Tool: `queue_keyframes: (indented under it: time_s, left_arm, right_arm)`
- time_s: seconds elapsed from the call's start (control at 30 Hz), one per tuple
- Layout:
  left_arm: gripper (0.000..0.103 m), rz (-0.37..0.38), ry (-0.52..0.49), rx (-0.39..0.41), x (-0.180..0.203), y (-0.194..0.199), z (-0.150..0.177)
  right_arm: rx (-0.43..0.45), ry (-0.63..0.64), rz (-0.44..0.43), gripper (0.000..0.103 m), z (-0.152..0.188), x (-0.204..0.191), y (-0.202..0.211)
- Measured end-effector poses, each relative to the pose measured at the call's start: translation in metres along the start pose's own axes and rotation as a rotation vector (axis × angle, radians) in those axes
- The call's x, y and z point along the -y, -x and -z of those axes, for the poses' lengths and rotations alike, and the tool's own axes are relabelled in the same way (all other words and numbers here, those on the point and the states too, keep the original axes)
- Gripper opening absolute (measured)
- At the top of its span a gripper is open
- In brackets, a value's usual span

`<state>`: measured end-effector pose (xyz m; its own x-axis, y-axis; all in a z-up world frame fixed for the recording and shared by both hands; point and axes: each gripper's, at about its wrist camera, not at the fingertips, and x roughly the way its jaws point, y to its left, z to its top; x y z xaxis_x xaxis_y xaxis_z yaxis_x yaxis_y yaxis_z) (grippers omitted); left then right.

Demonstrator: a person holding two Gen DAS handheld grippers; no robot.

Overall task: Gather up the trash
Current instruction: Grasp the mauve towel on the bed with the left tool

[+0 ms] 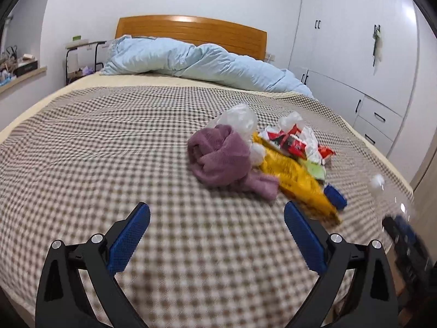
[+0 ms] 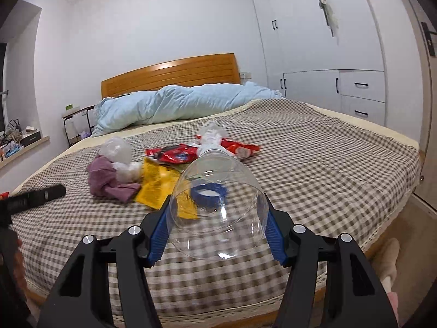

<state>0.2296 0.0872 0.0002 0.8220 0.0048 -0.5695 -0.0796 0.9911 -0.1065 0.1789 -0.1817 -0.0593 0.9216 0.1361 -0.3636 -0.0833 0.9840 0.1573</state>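
A trash pile lies on the checked bedspread (image 1: 109, 142): a purple cloth (image 1: 218, 161), a clear plastic bag (image 1: 240, 120), a yellow wrapper (image 1: 295, 180), red wrappers (image 1: 292, 142) and a blue cap (image 1: 336, 196). My left gripper (image 1: 217, 213) stands open just short of the pile, with nothing between its fingers. My right gripper (image 2: 217, 211) is shut on a clear plastic bottle (image 2: 215, 169), neck pointing away, held above the bed's near edge. The same bottle (image 1: 393, 199) shows blurred at the right of the left wrist view. Through it I see the blue cap (image 2: 209, 191) beside the yellow wrapper (image 2: 155, 186).
A light blue duvet (image 1: 191, 60) is bunched along the wooden headboard (image 1: 191, 31). White wardrobes and drawers (image 2: 341, 54) line the right wall. A side table (image 1: 82, 54) and a cluttered sill (image 1: 21, 68) stand at the left. A pink slipper (image 2: 387, 259) lies on the floor.
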Motion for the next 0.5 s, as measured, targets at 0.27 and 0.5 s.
queue_keyframes:
  time_s: [0.27, 0.5]
  left_arm:
    - [0.095, -0.059, -0.002, -0.065, 0.017, -0.051, -0.028]
    - [0.084, -0.121, 0.043, -0.150, 0.013, -0.099, -0.030]
  right_arm:
    - [-0.003, -0.042, 0.034, 0.059, 0.000, 0.034, -0.014]
    - [-0.011, -0.075, 0.030, 0.059, 0.005, 0.055, -0.023]
